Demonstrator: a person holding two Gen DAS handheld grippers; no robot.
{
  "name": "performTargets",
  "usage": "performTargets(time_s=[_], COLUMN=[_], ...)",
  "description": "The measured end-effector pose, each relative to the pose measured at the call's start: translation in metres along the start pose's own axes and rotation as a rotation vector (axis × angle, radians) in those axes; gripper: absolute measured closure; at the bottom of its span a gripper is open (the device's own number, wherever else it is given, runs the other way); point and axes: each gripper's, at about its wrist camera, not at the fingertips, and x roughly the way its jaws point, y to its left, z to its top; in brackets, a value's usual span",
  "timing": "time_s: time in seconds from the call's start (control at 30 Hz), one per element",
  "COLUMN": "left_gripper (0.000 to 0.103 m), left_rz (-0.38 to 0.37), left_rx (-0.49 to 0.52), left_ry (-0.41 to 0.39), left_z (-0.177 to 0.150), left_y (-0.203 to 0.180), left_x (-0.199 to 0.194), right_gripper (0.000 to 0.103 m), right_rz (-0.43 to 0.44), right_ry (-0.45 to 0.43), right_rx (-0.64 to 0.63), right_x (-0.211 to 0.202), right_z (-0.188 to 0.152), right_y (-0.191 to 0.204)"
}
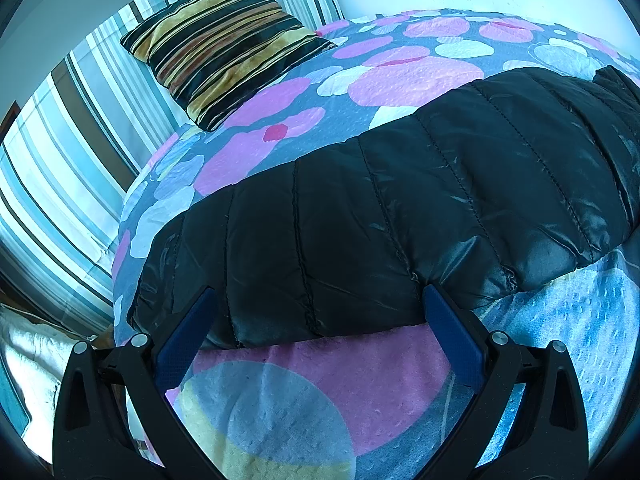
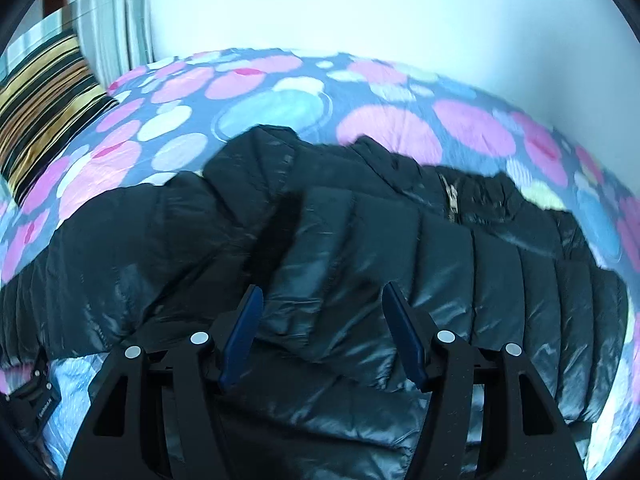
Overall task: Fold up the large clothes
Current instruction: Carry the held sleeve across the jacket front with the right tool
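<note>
A black quilted puffer jacket (image 1: 400,200) lies spread across the bed. In the left wrist view my left gripper (image 1: 320,300) is open, its blue pads at the jacket's near edge, one on each side of a stretch of the hem. In the right wrist view the jacket (image 2: 360,248) fills the middle, with its zipper (image 2: 452,200) near the far side. My right gripper (image 2: 322,300) is open just above the shiny fabric, which lies between and under the fingers. It holds nothing that I can see.
The bed cover (image 1: 400,72) is blue with pink and white circles. A striped gold and black cushion (image 1: 228,48) lies at the far left, also in the right wrist view (image 2: 44,104). Striped curtains (image 1: 60,160) hang left. The left gripper's body (image 2: 32,396) shows at lower left.
</note>
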Motion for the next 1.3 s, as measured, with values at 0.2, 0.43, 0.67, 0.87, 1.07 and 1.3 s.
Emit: performTargets(time_s=[0.2,0.43,0.67,0.87,1.07,1.3], left_gripper=[0.002,0.002,0.002,0.002,0.002,0.002], left_rz=[-0.002,0.001,-0.002,0.01,0.008,0.009], left_rx=[-0.001,0.002,0.0,0.009,0.007,0.008], left_ry=[0.001,0.0,0.002,-0.001,0.0,0.0], left_z=[0.0,0.0,0.0,0.0,0.0,0.0], left_y=[0.001,0.0,-0.001,-0.003,-0.004,-0.004], left_x=[0.001,0.001,0.001,0.001,0.0,0.0], right_gripper=[0.042,0.089,0.089,0.085,0.074,0.075], right_rz=[0.02,0.033,0.176,0.272,0.291,0.123], right_ry=[0.052,0.07,0.123,0.144,0.014,-0.147], right_rx=[-0.048,0.039,-0.131,-0.143,-0.082,0.131], right_x=[0.018,0.027,0.02,0.022,-0.022,-0.081], right_z=[-0.001,0.005,-0.007,-0.01,-0.008,-0.017], right_y=[0.017,0.005,0.048,0.034,0.008,-0.111])
